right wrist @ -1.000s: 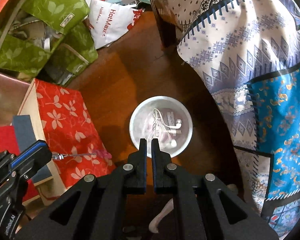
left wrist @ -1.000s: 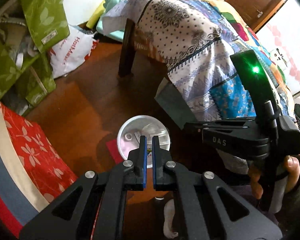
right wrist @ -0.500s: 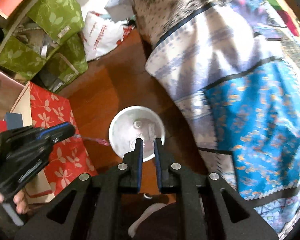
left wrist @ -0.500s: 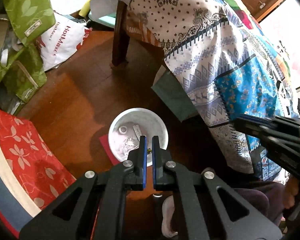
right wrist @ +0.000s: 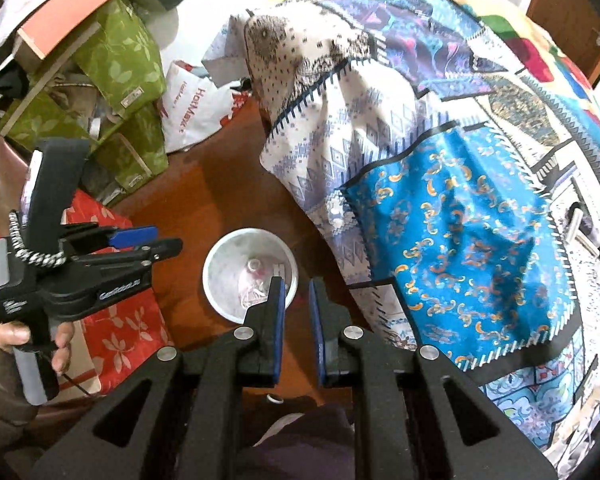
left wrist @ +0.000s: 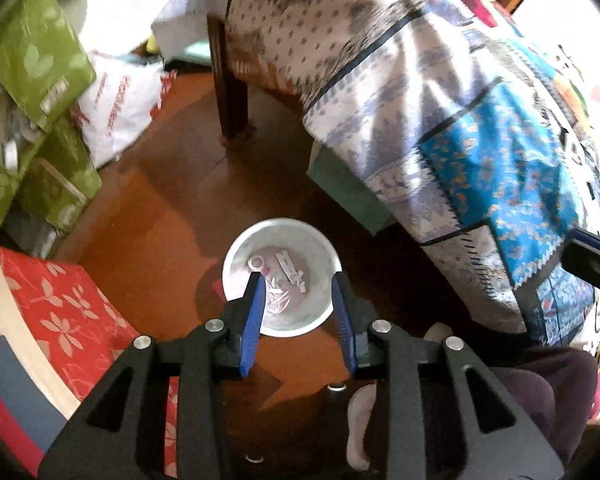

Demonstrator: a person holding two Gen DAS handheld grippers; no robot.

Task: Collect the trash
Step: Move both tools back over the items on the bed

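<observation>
Left wrist view: the left hand-held gripper (left wrist: 298,300) hangs above the wooden floor (left wrist: 148,216) with its blue-padded fingers spread wide and nothing between them. Directly beyond the fingertips stands a white bin (left wrist: 282,278) holding small pale scraps of trash (left wrist: 284,276). A patterned bedspread (left wrist: 440,120) hangs to the right.

Right wrist view: the right hand-held gripper (right wrist: 296,300) has its fingers slightly apart, empty. The white bin (right wrist: 228,276) sits just ahead and left of its tips. The left hand-held gripper (right wrist: 148,240) shows farther left, over a red floral box (right wrist: 120,328).
</observation>
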